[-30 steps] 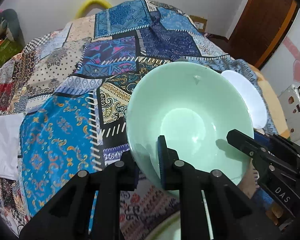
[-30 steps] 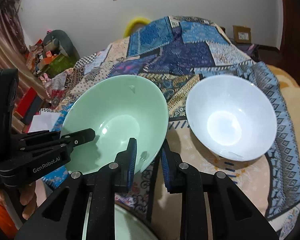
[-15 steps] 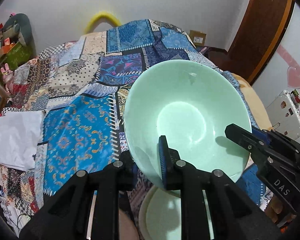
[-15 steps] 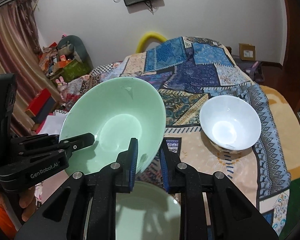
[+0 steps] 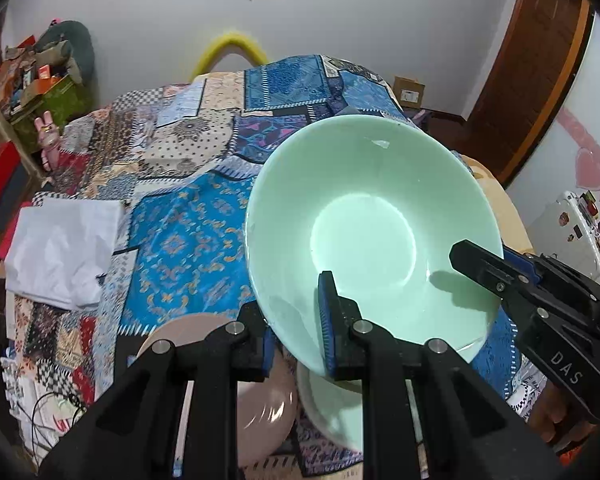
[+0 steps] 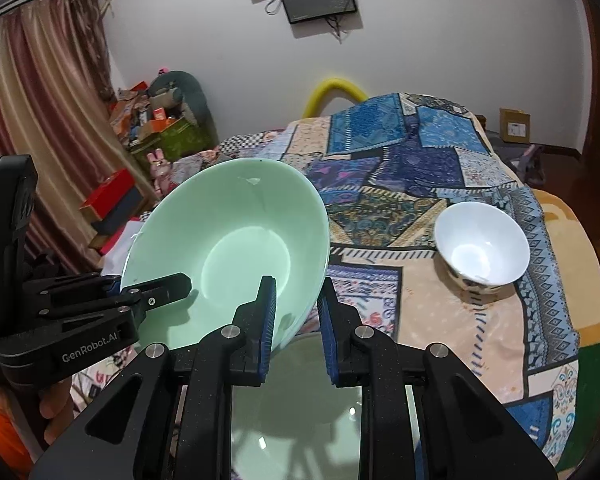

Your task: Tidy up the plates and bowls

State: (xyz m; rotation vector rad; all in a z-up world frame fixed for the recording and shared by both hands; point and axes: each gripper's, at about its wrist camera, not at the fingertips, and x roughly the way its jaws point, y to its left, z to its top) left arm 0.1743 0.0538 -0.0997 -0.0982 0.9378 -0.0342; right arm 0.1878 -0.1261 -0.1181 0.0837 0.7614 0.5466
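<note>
Mint bowl: a wide, glossy mint-green ceramic bowl (image 5: 374, 236) held tilted in the air above the bed, its opening turned toward both cameras.
Left gripper: black left gripper (image 5: 294, 322) with blue pads, clamped on the near rim of the mint bowl, one finger inside and one outside.
Right gripper: black right gripper (image 6: 296, 322), likewise pinching the mint bowl's rim, at its right side; seen from the left wrist it reaches in from the right (image 5: 500, 276).
Below the bowl: a pale green plate (image 6: 300, 408) directly under the grippers, with a pink plate (image 5: 260, 396) just beside it on its left.
White bowl: a small white bowl with a patterned outside (image 6: 482, 250), upright on the bed, well apart to the right.
Bed: covered by a patchwork cloth in blue and beige (image 5: 188, 240).
White cloth: a crumpled white cloth (image 5: 64, 252) lying at the bed's left edge.
</note>
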